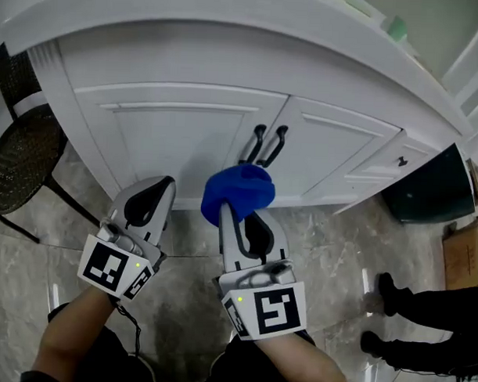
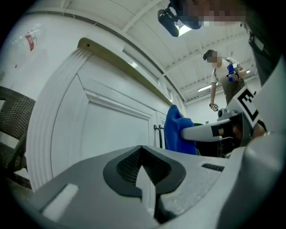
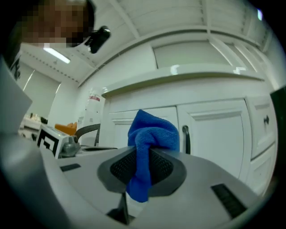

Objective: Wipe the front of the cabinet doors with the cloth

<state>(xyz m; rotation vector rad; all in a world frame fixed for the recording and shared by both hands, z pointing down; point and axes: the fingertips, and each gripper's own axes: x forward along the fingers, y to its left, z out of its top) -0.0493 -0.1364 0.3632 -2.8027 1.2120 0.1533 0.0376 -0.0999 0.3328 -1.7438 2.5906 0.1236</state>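
Observation:
A bunched blue cloth (image 1: 237,191) is pinched in my right gripper (image 1: 236,217), low in front of the white cabinet doors (image 1: 186,137) and just below their two black handles (image 1: 264,145). In the right gripper view the blue cloth (image 3: 149,143) rises from between the jaws, with a door (image 3: 214,134) and one handle (image 3: 186,138) behind it. My left gripper (image 1: 155,193) is shut and holds nothing, in front of the left door's lower edge. In the left gripper view the left door (image 2: 111,129) fills the middle and the blue cloth (image 2: 176,132) shows at right.
A dark wicker chair (image 1: 21,139) stands left of the cabinet. Drawers with a small knob (image 1: 401,161) sit right of the doors, beside a dark bin (image 1: 431,189). Another person's legs and shoes (image 1: 392,297) are at lower right on the marble floor (image 1: 331,244).

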